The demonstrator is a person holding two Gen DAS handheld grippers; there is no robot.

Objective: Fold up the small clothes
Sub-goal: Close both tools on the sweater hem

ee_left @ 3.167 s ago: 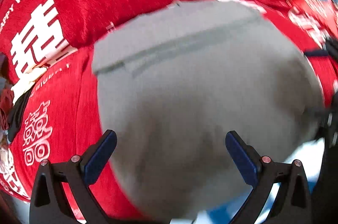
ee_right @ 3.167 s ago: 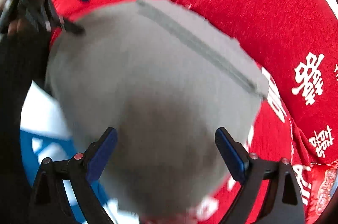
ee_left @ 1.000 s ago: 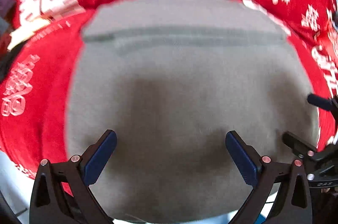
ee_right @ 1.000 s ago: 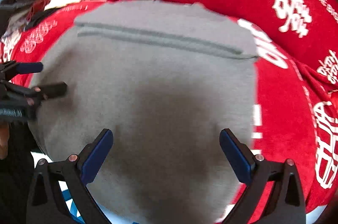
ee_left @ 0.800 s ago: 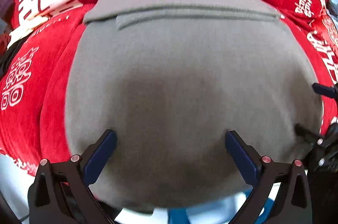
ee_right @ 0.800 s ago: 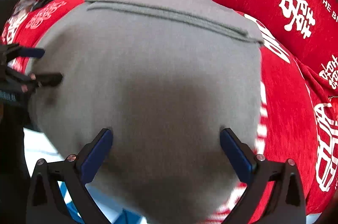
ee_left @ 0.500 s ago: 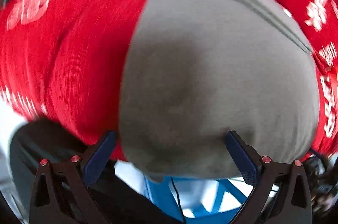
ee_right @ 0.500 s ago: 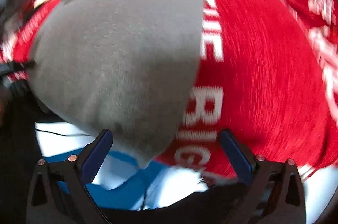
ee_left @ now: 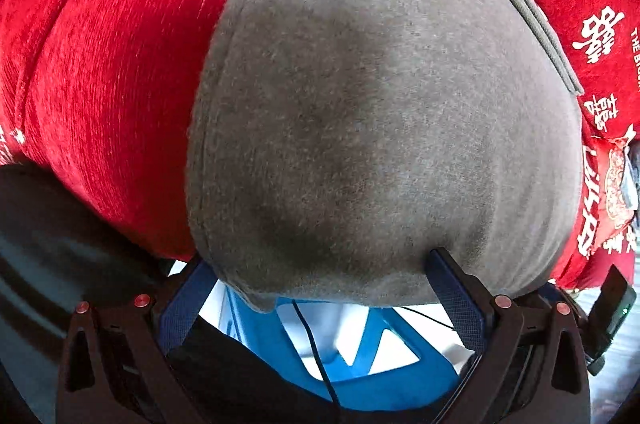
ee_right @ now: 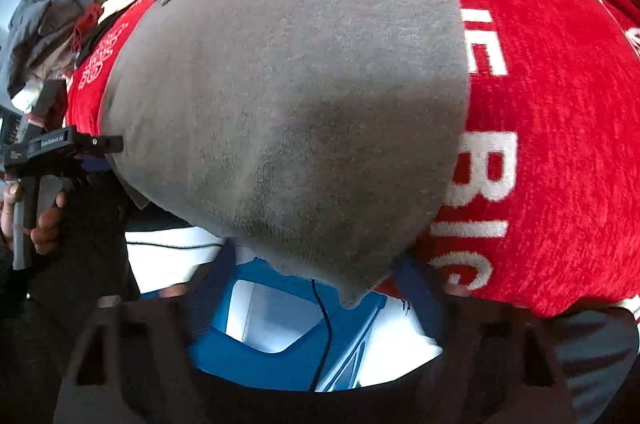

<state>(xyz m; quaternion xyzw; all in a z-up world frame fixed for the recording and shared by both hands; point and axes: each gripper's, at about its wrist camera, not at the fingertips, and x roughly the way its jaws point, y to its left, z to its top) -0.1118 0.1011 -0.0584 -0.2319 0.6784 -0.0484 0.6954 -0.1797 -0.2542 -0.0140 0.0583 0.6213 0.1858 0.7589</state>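
Note:
A grey folded garment [ee_left: 360, 111] lies flat on a red cloth with white lettering [ee_left: 120, 63]; its near edge hangs over the front edge. My left gripper [ee_left: 320, 292] is open, its blue pads either side of the garment's near left corner. My right gripper [ee_right: 316, 288] is open and blurred, its pads either side of the garment's [ee_right: 304, 103] near right corner. The left gripper also shows at the left of the right wrist view [ee_right: 100, 147], at the garment's edge.
A blue plastic frame [ee_left: 360, 356] and a thin black cable [ee_left: 316, 344] sit below the front edge. A heap of dark clothes [ee_right: 44, 11] lies at the far left. The red cloth [ee_right: 540, 103] spreads wide to the right.
Both grippers have pulled back from over the garment to its near corners at the front edge, the left toward the left corner, the right toward the right corner. Both stay open.

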